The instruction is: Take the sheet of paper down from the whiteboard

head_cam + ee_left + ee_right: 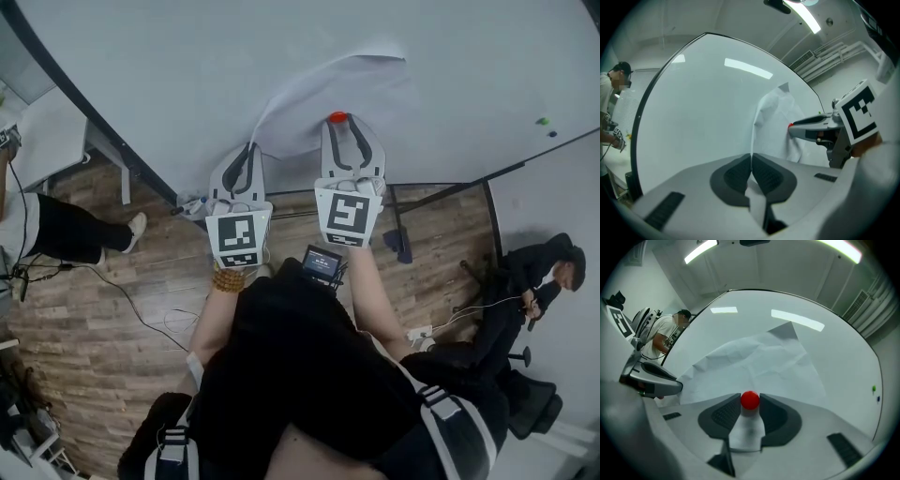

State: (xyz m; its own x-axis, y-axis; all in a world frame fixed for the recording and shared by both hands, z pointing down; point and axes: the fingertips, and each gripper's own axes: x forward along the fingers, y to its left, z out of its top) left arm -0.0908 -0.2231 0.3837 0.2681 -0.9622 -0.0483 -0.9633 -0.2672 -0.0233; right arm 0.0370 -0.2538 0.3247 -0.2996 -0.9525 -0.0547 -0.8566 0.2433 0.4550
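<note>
A white sheet of paper (323,89) hangs crumpled on the whiteboard (169,66), its top corner curling off the board. A red round magnet (337,117) sits on the sheet's lower part. My left gripper (251,148) is shut on the paper's left edge; in the left gripper view the sheet (780,119) runs up from the closed jaws of the left gripper (751,158). My right gripper (337,124) has the magnet (750,400) between its fingertips, both pads touching it, with the paper (754,359) spread behind. The right gripper (806,125) also shows from the side.
A person (56,225) stands at the left by a white table, another (544,272) sits at the right. Cables (141,319) lie on the wooden floor. The board's stand leg (398,225) is below my grippers. A small green magnet (542,121) sits far right on the board.
</note>
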